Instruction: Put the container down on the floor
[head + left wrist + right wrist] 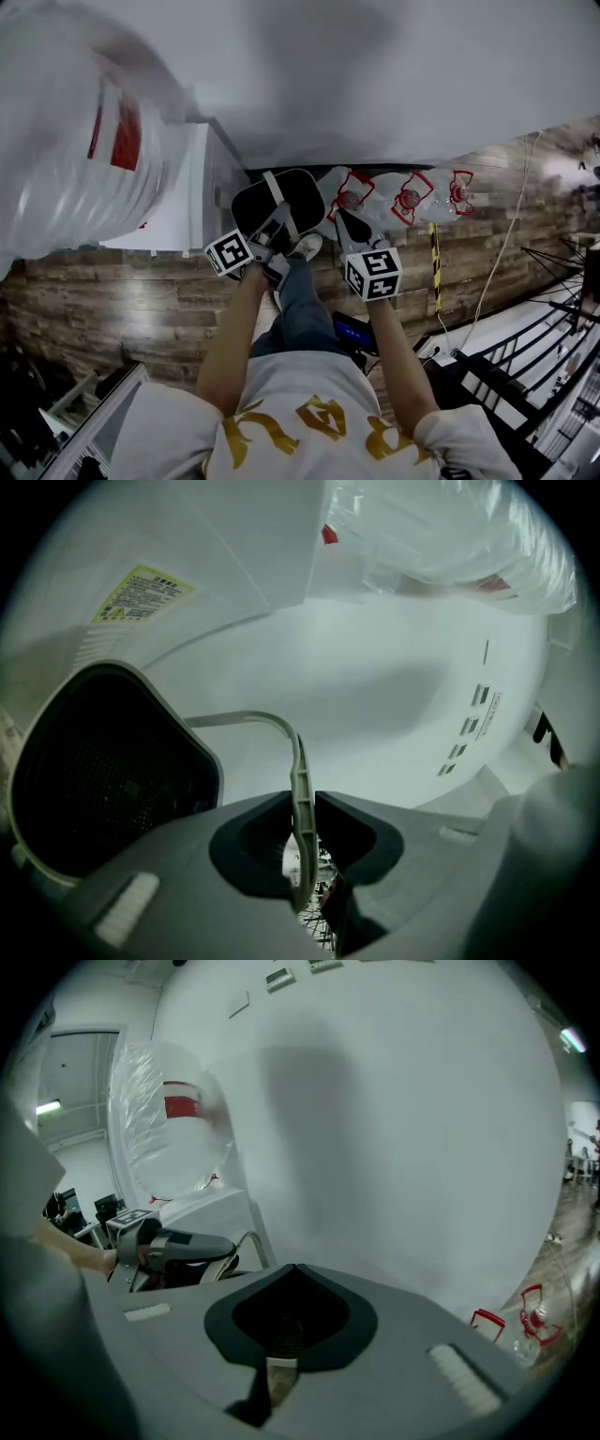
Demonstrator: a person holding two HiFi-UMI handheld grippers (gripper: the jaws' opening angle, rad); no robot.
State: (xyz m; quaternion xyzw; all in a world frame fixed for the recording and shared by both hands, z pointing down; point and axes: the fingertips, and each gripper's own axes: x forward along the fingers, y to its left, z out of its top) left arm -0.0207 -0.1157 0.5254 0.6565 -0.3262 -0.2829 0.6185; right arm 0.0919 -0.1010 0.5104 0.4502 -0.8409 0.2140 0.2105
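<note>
The left gripper [278, 230] clamps the pale handle [298, 799] of the black oval plastic container [277, 199], which lies at its twelve o'clock; the right gripper [352, 230] is closed and empty.

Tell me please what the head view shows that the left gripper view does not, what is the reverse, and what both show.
Only the head view shows the wooden floor, the wrapped bottles by the wall, the person's leg, and the right gripper beside the black container. Only the left gripper view shows a yellow sticker on a white panel, and close up, the left gripper shut on the thin pale handle. Both show the container, its handle and the plastic-wrapped bundle with a red label.
</note>
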